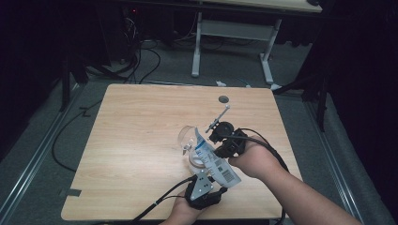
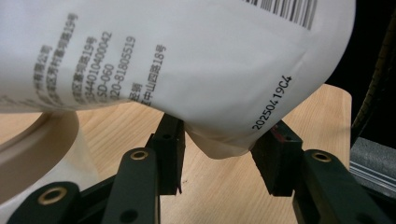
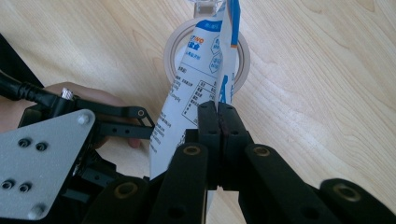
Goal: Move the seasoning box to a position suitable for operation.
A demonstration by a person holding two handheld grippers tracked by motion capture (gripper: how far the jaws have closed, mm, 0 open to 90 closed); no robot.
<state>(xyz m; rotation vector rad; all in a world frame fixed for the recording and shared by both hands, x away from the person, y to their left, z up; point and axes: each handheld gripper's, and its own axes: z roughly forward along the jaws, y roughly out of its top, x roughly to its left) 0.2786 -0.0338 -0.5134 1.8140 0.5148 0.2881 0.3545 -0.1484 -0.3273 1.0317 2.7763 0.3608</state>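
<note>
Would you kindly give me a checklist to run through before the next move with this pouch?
1. Right gripper jaws clamped on the pouch edge: ok.
2. Left gripper jaws touching both sides of the pouch's bottom: ok.
3. Pouch's far end pointing down over the cup: ok.
4. Pouch already opened: cannot tell.
5. Cup standing steady: cannot tell.

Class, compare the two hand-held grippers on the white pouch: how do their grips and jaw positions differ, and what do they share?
The left hand-held gripper has its jaws spread apart on the fat bottom of the white pouch; the right hand-held gripper has its jaws pressed together on a thin flat edge. In the high view the left one sits nearest the table's front edge, the right one farther back. Both hold the same pouch above a roll of tape.
</note>
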